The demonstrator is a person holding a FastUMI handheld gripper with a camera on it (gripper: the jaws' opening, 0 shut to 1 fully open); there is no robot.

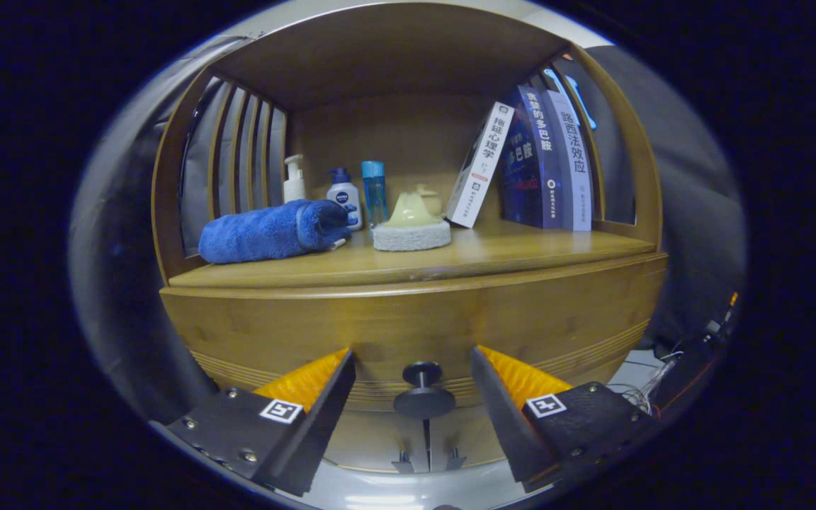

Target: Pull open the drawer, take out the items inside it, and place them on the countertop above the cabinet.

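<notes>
- My gripper (414,397): the two fingers stand wide apart, released, pressing on nothing.
- Knob (423,392): dark and round, on a short stem, it sits in the gap between my fingers; neither finger touches it.
- Drawer (408,319): the wooden front that carries the knob, just ahead of my fingers; it looks closed, flush with the cabinet face.
- Countertop (507,251): the wooden shelf surface above the drawer, beyond and above my fingers.
- Towel (270,230): blue, rolled, lying on the countertop to the left beyond my left finger.
- Bottles (344,195): three small ones standing upright behind the towel's right end.
- Sponge (411,234): a pale round pad with a yellowish top, on the countertop straight above the knob.
- Books (542,163): several, leaning leftward at the back right, beyond my right finger.
</notes>
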